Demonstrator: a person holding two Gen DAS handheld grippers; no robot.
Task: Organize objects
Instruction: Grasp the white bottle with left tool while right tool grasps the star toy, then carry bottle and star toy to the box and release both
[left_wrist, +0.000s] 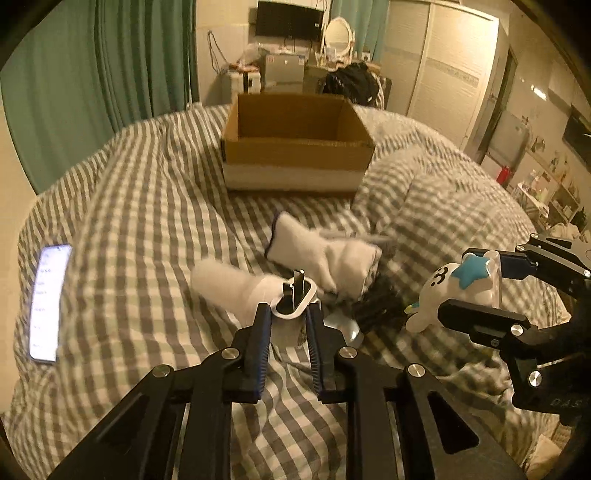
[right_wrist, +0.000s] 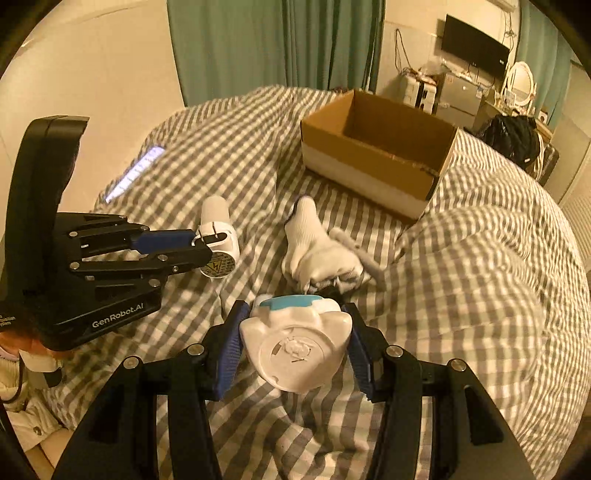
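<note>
My left gripper (left_wrist: 289, 314) is shut on a white plug adapter (left_wrist: 293, 302), prongs pointing up, just above the checked bedcover; it also shows in the right wrist view (right_wrist: 219, 247). My right gripper (right_wrist: 295, 317) is shut on a white toy figure (right_wrist: 295, 343) with a blue star, also seen in the left wrist view (left_wrist: 458, 288). White socks (left_wrist: 325, 258) lie on the bed between the grippers and an open cardboard box (left_wrist: 295, 147), which looks empty. A dark item (left_wrist: 376, 306) lies by the socks.
A lit phone (left_wrist: 50, 302) lies on the bedcover (left_wrist: 147, 206) at the left. Bunched duvet folds (right_wrist: 480, 258) rise to the right of the box. Green curtains, a desk with a mirror and a wardrobe stand beyond the bed.
</note>
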